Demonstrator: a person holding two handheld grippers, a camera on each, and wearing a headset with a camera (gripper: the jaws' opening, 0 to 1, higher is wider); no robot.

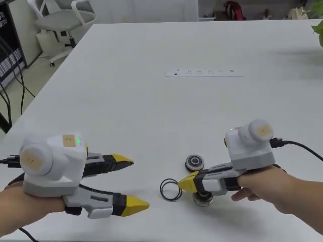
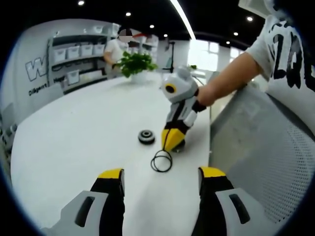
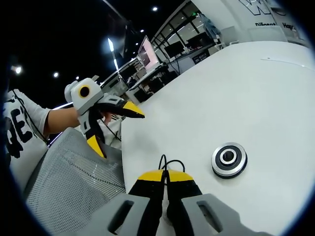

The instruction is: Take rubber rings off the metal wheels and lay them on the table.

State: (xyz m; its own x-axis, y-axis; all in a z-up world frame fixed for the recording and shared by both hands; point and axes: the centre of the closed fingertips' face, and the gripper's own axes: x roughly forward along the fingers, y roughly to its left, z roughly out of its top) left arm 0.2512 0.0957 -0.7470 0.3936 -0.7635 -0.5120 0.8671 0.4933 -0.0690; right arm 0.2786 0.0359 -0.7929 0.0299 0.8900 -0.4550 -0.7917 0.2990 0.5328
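Wheels: I count two round metal wheels (image 1: 194, 162) (by the bench's (image 1: 151, 101) near edge).
Rings: two thin black rubber rings (image 1: 170, 189).
Left gripper (image 1: 132, 182): spread.
Right gripper (image 1: 185, 184): pressed together.

A large letter "W" (image 2: 34, 69) is standing on the far wall in the left gripper view, and a smaller line (image 2: 43, 89) under it is beginning "Diligent", the rest blurring out. In the right gripper view, wall lettering (image 3: 274, 23) is reading roughly "Diligent … Hope". Big black characters on a person's white T-shirt (image 2: 290, 54) are showing only partly, unreadable
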